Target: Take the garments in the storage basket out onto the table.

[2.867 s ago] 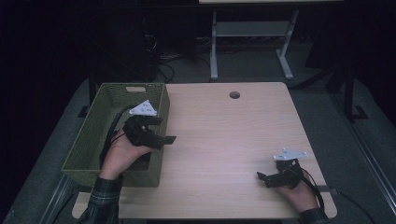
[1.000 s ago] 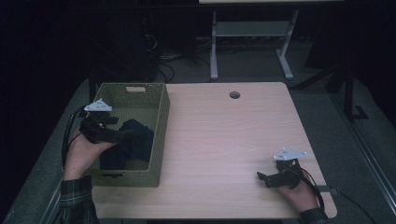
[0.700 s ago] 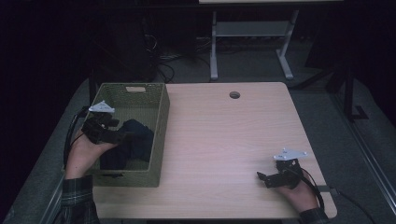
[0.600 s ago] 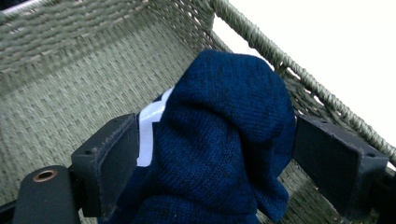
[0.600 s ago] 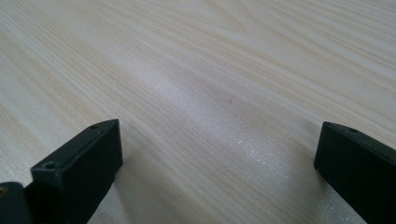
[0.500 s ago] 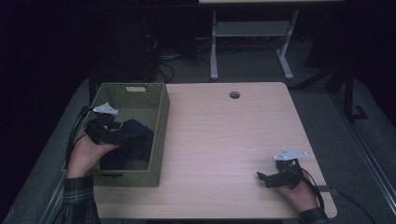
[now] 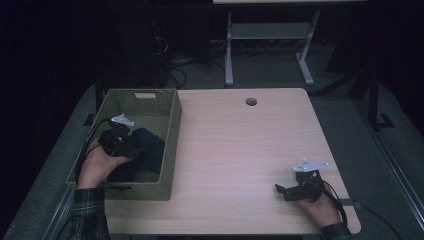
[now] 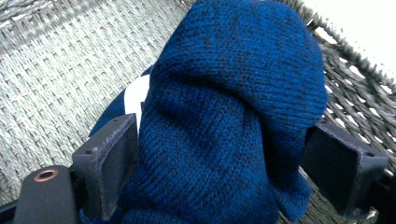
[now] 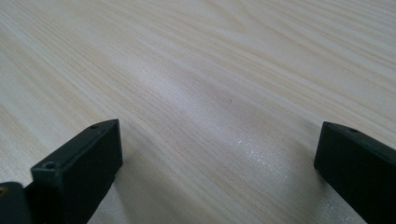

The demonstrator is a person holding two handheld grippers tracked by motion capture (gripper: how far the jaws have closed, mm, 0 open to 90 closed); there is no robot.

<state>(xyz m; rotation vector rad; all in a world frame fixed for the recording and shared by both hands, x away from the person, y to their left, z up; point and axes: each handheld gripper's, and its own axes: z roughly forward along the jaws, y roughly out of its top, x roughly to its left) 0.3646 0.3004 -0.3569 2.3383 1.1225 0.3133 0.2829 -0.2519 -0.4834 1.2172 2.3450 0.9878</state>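
Scene: wooden table (image 7: pixel 240 150) seen from above, woven green basket (image 7: pixel 170 145) on its left part, person's forearms entering from the near edge.
Garment: dark blue knitted garment (image 8: pixel 233 116), bunched up inside the basket, toward its middle and right wall.
Left gripper: left gripper (image 7: pixel 131 148) down inside the basket from its left rim, jaws set wide with a thick fold of the knit bulging between them; pads flank the wool, but hard to tell whether pressing firmly yet, probably only lightly.
Right gripper: right gripper (image 7: pixel 285 190) resting low over bare wood, well to the right of the basket near the table's front right corner, jaws spread wide, nothing between them.
Step in hand: judged to be securing the knit for lifting out of the basket.
Doing it well: close squarely on the thick fold rather than a loose outer layer; lift straight up until the hanging wool clears the basket rim, then carry rightward.
Edges: basket walls close on both sides of the left gripper; weave could snag a trailing sleeve or the gripper's cable.
Open room: broad bare wood right of the basket, good for setting the garment down; small round hole (image 7: pixel 251 101) in the tabletop beyond, right of the basket's far corner.
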